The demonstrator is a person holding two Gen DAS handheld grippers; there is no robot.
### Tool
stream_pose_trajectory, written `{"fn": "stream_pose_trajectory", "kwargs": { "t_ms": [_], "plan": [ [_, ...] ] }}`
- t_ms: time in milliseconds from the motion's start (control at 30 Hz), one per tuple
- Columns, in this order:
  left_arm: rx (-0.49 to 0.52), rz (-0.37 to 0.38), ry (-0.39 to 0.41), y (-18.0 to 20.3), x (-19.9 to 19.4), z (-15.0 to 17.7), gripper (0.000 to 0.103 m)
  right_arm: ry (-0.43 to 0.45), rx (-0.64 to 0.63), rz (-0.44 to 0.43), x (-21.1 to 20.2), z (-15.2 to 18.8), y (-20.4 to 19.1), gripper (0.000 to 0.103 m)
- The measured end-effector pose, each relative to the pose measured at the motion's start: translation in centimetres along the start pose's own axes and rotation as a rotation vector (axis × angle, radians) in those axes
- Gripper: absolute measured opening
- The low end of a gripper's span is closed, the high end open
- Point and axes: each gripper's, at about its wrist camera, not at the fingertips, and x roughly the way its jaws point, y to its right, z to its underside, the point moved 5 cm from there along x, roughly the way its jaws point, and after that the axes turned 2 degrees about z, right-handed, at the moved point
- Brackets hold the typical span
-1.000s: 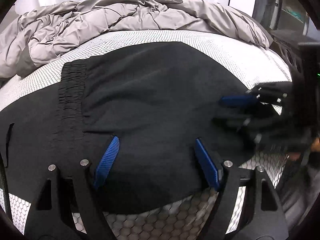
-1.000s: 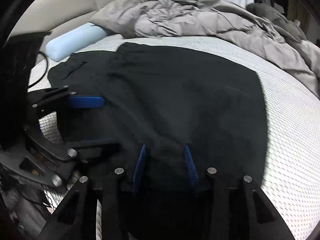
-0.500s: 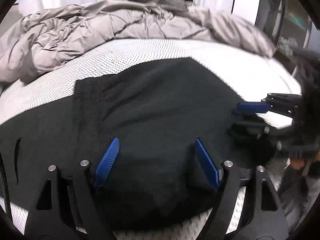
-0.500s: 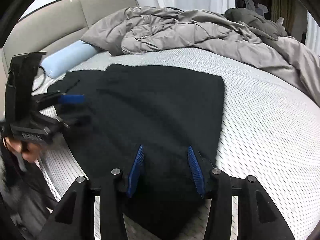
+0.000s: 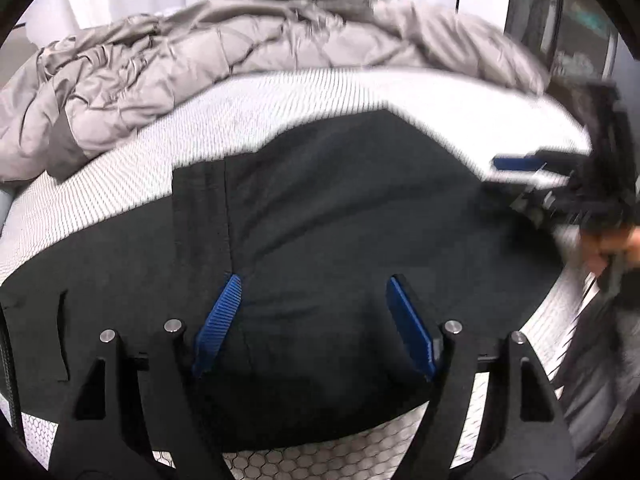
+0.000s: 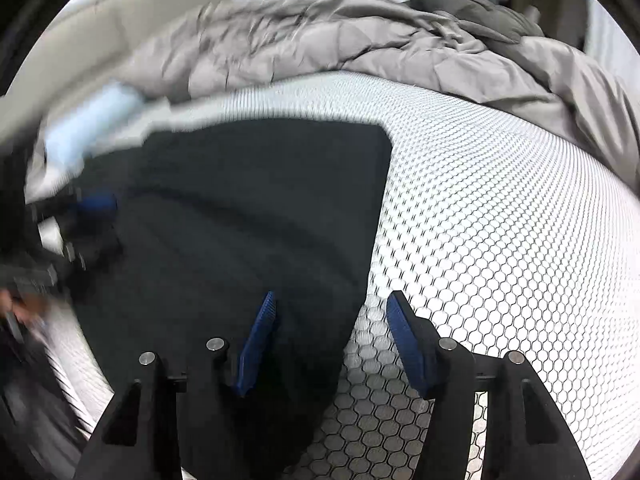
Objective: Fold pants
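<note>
the black pants (image 5: 340, 240) lie folded flat on the white honeycomb-patterned mattress (image 6: 500, 220), filling the centre of both views; a rumpled grey duvet (image 5: 200, 64) is heaped along the upper part of the frame, with white curtains behind it; a pale blue bolster (image 6: 92, 116) sits blurred at upper left; the left gripper (image 5: 314, 324) is spread wide above the cloth, gripping nothing; the right gripper (image 6: 332, 340) has just been opening, its pads clear of the pants' edge.
</note>
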Motion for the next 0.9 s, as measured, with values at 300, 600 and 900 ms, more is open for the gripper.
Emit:
{"fn": "stream_pose_trajectory", "kwargs": {
  "t_ms": [300,600,900],
  "plan": [
    [-0.040,0.041,-0.130,-2.2,7.9,-4.0,0.039,-0.004,-0.153,-0.101,4.4,-5.3,-6.5,0.059],
    [-0.076,0.022,-0.111,-4.5,6.5,-3.3,0.022,-0.095,-0.119,0.174,5.6,-2.5,0.5,0.058],
    [-0.070,-0.042,-0.032,-3.2,5.5,-6.6,0.033,0.024,-0.080,-0.056,3.3,-5.9,-2.3,0.057]
  ]
}}
